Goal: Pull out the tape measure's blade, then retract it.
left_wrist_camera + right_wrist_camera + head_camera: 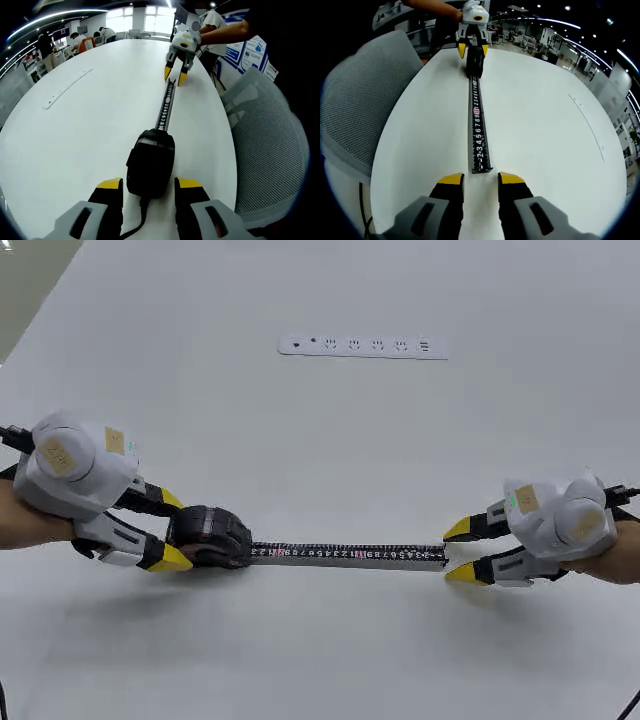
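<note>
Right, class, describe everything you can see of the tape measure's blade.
The blade is a narrow dark strip printed with pale numerals and a few red marks. It is pulled out straight and lies flat on the white table, running from the black case, held between the left gripper's jaws. Its free end stops just short of the open right gripper, which does not touch it.
</note>
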`<state>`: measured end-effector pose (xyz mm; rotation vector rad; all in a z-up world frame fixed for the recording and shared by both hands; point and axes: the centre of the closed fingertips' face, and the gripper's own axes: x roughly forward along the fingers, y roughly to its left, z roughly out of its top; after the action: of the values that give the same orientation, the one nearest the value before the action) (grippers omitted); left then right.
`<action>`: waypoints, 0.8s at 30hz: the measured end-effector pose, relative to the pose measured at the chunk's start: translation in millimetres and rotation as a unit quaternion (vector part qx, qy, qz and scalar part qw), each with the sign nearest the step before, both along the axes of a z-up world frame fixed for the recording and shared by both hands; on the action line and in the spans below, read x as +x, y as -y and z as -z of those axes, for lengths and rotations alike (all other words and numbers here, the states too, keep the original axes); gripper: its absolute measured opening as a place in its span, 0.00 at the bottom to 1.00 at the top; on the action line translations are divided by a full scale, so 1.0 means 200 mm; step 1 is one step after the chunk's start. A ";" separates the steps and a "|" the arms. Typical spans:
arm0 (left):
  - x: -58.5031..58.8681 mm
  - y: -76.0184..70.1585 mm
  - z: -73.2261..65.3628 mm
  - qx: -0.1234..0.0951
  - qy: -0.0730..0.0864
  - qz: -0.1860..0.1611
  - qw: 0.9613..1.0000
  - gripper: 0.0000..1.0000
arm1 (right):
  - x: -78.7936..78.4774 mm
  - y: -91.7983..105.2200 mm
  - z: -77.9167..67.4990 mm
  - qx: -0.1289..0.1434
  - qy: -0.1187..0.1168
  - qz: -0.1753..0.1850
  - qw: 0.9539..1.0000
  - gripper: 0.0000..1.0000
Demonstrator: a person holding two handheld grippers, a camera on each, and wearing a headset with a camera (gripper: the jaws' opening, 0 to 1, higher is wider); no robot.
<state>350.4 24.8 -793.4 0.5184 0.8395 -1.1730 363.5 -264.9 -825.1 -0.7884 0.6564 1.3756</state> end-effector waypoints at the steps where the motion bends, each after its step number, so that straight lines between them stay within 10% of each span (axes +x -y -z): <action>1: 0.00 0.00 0.00 -0.003 0.000 -0.004 1.000 0.38 | 0.00 0.01 0.00 0.001 0.000 0.004 1.000 0.26; 24: -0.11 -0.06 -0.04 -0.069 0.023 -0.106 0.992 0.51 | -0.08 0.07 -0.06 0.021 0.005 0.057 0.998 0.38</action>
<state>327.8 36.3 -784.4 0.3320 0.7483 -1.0117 347.0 -279.7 -814.0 -0.7126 0.6529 1.2766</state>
